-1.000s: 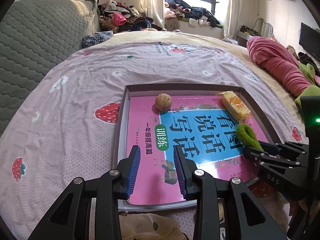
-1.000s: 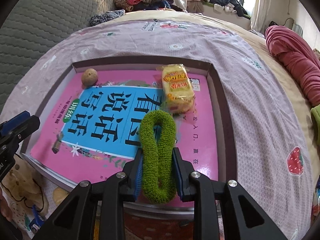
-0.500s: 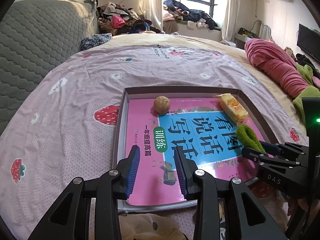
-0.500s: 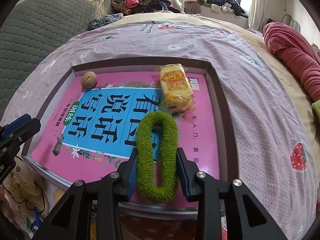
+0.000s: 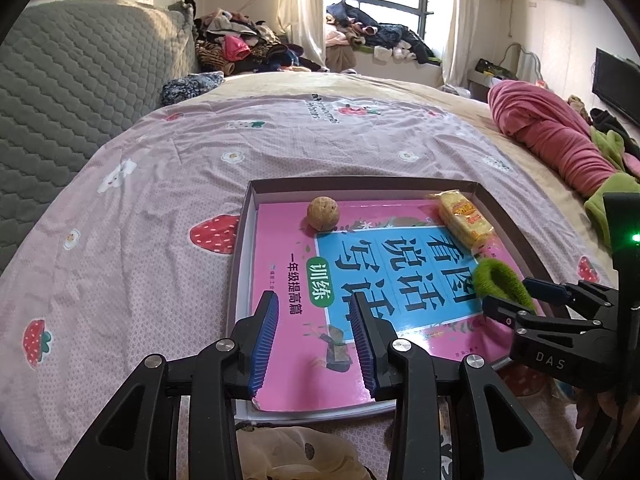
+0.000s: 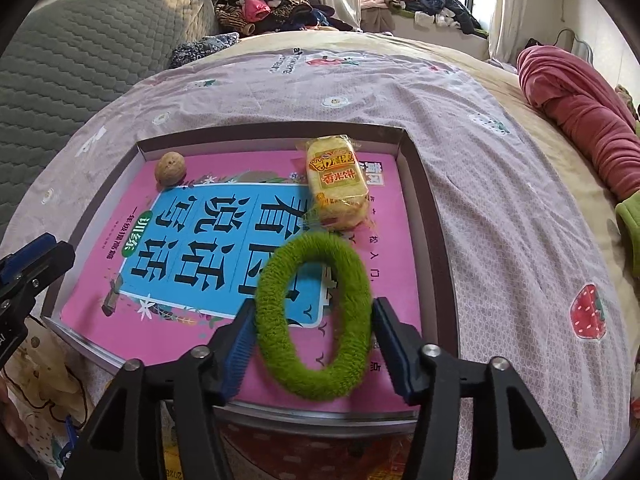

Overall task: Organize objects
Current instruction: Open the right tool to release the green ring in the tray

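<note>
A shallow brown box (image 6: 412, 160) lies on the bed with a pink and blue book (image 6: 224, 232) inside it. On the book lie a walnut (image 6: 170, 168), a yellow snack packet (image 6: 338, 182) and a green fuzzy hair tie (image 6: 314, 316). My right gripper (image 6: 312, 344) is open, its fingers either side of the hair tie, which has sprung back to a ring shape. My left gripper (image 5: 314, 344) is open and empty above the book's near left part. The walnut (image 5: 323, 210), packet (image 5: 464, 218) and hair tie (image 5: 502, 282) also show in the left wrist view.
A strawberry-print pink sheet (image 5: 160, 208) covers the bed. A grey quilted headboard (image 5: 60, 80) stands at left. A rolled pink blanket (image 5: 552, 140) lies at right. Piles of clothes (image 5: 248, 48) are by the window. A patterned cloth (image 5: 296, 456) lies below the box's near edge.
My right gripper has opened, releasing the green hair tie, which widened from a squeezed loop to a round ring on the book. Both grippers drew back slightly.
</note>
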{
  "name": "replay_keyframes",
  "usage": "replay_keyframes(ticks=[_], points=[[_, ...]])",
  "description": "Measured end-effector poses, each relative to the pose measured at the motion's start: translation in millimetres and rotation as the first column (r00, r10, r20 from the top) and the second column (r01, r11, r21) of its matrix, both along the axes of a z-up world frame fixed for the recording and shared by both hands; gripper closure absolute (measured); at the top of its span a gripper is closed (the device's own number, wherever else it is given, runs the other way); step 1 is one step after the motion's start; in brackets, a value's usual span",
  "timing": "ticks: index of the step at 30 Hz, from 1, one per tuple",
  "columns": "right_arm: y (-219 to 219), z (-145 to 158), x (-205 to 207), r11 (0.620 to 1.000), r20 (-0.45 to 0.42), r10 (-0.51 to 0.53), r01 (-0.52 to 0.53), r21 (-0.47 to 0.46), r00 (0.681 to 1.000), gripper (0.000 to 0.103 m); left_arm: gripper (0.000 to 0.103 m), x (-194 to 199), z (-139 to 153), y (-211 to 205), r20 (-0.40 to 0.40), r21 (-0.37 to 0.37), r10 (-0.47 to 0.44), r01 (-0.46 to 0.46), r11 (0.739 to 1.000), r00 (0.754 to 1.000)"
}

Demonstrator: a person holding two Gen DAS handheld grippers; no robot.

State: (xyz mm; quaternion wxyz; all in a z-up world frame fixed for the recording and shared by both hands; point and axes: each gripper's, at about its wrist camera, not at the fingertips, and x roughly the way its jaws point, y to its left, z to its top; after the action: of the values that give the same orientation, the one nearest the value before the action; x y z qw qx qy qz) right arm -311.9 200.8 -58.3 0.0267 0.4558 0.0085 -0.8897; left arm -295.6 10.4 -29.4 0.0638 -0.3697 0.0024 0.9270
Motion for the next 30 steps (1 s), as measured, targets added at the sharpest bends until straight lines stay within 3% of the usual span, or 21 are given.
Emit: replay_keyframes(ticks=[4, 9, 11, 18, 20, 30], points=[[0.2, 3.2, 1.9, 1.0, -0.011, -0.007, 0.008, 0.01, 1.0, 0.036, 0.064, 0.2, 0.7, -0.6, -0.003, 0.004, 0.004, -0.004, 1.0, 1.0], [1.6, 9.8, 5.4, 1.0, -0.032, -0.011, 0.011, 0.009, 0.999, 0.035, 0.061, 1.7, 0.9, 0.7, -0.003, 0.005, 0.003, -0.003, 1.0, 1.0], [1.1, 12.9, 6.4, 1.0, -0.039, -0.008, 0.008, 0.005, 0.999, 0.032, 0.045, 2.5, 2.3, 1.3, -0.007, 0.001, 0.004, -0.004, 1.0, 1.0], [-5.2, 34.5, 19.5, 1.0, -0.098, 0.006, -0.004, 0.013, 0.995, 0.028, 0.036, 5.8, 10.1, -1.8, -0.017, 0.008, 0.01, -0.01, 1.0, 1.0], [-6.4, 41.4, 25.2, 1.0, -0.118, 0.004, -0.002, 0.016, 0.993, 0.027, 0.028, 7.7, 14.0, -3.0, -0.025, 0.012, 0.009, -0.009, 1.0, 1.0], [-20.4, 80.7, 69.9, 0.999, -0.219, 0.032, -0.029, 0.015, 0.975, 0.021, 0.026, 28.1, 45.2, -8.6, -0.075, 0.024, 0.009, -0.007, 1.0, 0.997]])
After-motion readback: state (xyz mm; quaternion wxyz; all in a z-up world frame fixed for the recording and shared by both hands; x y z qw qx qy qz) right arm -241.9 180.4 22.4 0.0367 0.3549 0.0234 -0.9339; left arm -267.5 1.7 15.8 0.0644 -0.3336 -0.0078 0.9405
